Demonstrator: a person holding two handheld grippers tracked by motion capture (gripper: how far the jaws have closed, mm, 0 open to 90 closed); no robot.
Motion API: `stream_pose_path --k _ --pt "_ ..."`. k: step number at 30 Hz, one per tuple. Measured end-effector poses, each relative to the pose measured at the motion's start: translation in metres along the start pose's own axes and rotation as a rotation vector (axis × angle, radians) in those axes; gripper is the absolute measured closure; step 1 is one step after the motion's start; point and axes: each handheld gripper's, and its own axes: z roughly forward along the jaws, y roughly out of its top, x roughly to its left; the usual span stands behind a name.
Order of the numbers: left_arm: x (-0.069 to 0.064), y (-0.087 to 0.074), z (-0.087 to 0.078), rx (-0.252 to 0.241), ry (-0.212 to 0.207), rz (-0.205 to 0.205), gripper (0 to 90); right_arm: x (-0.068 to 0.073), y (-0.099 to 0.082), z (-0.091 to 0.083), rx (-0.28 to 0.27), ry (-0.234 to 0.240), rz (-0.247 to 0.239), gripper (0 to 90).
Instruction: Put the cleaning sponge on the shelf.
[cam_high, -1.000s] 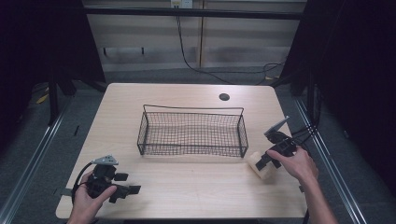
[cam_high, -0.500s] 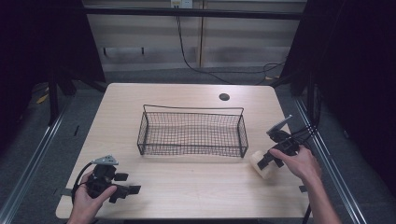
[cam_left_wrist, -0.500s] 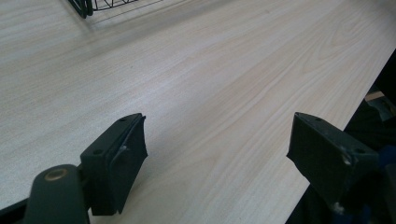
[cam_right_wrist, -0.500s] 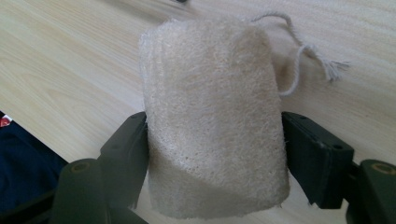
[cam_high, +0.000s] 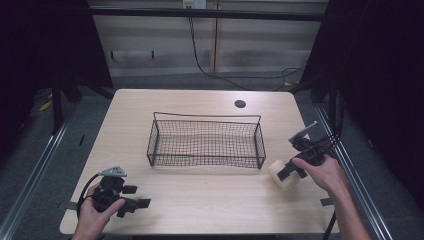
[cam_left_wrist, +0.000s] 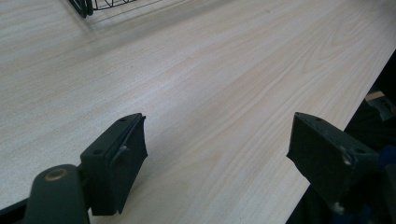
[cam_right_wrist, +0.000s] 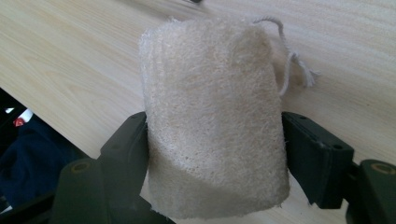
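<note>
Setting: dim room with dark curtains at both sides; pale wood-grain surface (cam_high: 210, 195) carrying all the things.
Container: black wire-mesh rectangular basket (cam_high: 206, 142) standing mid-surface, nothing visible inside it.
Worked thing: cream, fibrous loofah cylinder (cam_right_wrist: 212, 116) with a thin white cord loop at its far end; in the high view it lies at the surface's right side (cam_high: 281, 173), just beside the basket's right end and outside it.
Right hand-held gripper (cam_right_wrist: 215, 154): its two black jaws stand partly closed, one against each flank of the loofah, which sits squarely between them; the grip looks light, the fibre barely dented. The person's right hand (cam_high: 325, 172) carries it.
Left hand-held gripper (cam_left_wrist: 217, 154): jaws spread wide with bare wood between them, holding nothing; seen from above it rests low at the front-left corner (cam_high: 131, 200), well apart from the basket.
Step in hand (judged): securing the loofah for a lift toward the basket.
Doing it well: squeeze until the springy fibre gives slightly, since a soft roll can slip from a loose hold; keep the jaws across the middle, not the ends; lift straight up to clear the basket's wire rim before moving over it.
Hazard: the trailing cord could catch on the mesh.
</note>
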Motion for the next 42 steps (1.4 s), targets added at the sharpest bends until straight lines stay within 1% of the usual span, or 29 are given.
stream_pose_path --k 1,4,11,12,13,16,18,24,25,26,27,31,34,36,38,42 --pt "0.000 0.000 0.000 0.000 -0.001 -0.001 18.9 0.000 0.000 0.000 -0.006 -0.001 -0.001 28.0" --pt "0.000 0.000 0.000 0.000 0.000 0.000 18.9 0.002 -0.001 -0.003 -0.002 -0.005 -0.004 28.0" --pt "0.000 0.000 0.000 -0.005 -0.001 -0.005 18.9 0.010 0.000 -0.010 -0.014 -0.011 -0.027 28.1" --pt "0.000 0.000 0.000 -0.003 -0.004 -0.004 18.9 0.012 -0.001 -0.012 -0.007 -0.010 -0.032 28.0" --pt "0.000 0.000 0.000 -0.003 -0.002 -0.005 18.9 0.013 -0.001 -0.012 -0.010 -0.018 -0.038 28.1" --pt "0.000 0.000 0.000 0.000 0.000 0.000 18.9 0.014 -0.003 -0.016 -0.016 -0.015 -0.036 28.1" --pt "0.000 0.000 0.000 -0.004 0.000 -0.001 18.9 0.016 -0.003 -0.018 -0.017 -0.020 -0.045 28.1" --pt "0.000 0.000 0.000 -0.004 0.001 -0.004 18.9 0.025 -0.001 -0.022 -0.016 -0.018 -0.070 28.1" --pt "0.000 0.000 0.000 -0.005 0.000 -0.005 18.9 0.027 -0.001 -0.023 -0.020 -0.007 -0.073 28.0" --pt "0.000 0.000 -0.001 -0.003 -0.002 -0.004 18.9 0.029 -0.001 -0.024 -0.023 -0.006 -0.076 28.1" --pt "0.000 0.000 -0.001 -0.004 -0.002 -0.004 18.9 0.030 -0.001 -0.025 -0.022 -0.012 -0.079 28.1" --pt "0.000 0.000 0.000 -0.001 0.000 0.000 18.9 0.035 -0.002 -0.030 -0.030 -0.011 -0.092 28.1" --pt "0.000 0.000 0.000 -0.004 0.002 -0.004 18.9 0.040 -0.001 -0.036 -0.041 -0.002 -0.100 28.1" --pt "0.000 0.000 0.000 -0.003 0.001 -0.004 18.9 0.043 0.000 -0.039 -0.038 -0.003 -0.108 28.1" --pt "0.000 0.000 0.000 -0.001 0.001 -0.001 18.9 0.045 0.001 -0.041 -0.040 -0.005 -0.119 28.1" --pt "0.000 0.000 0.000 -0.001 0.002 -0.001 18.9 0.052 0.003 -0.045 -0.044 0.005 -0.143 28.1"
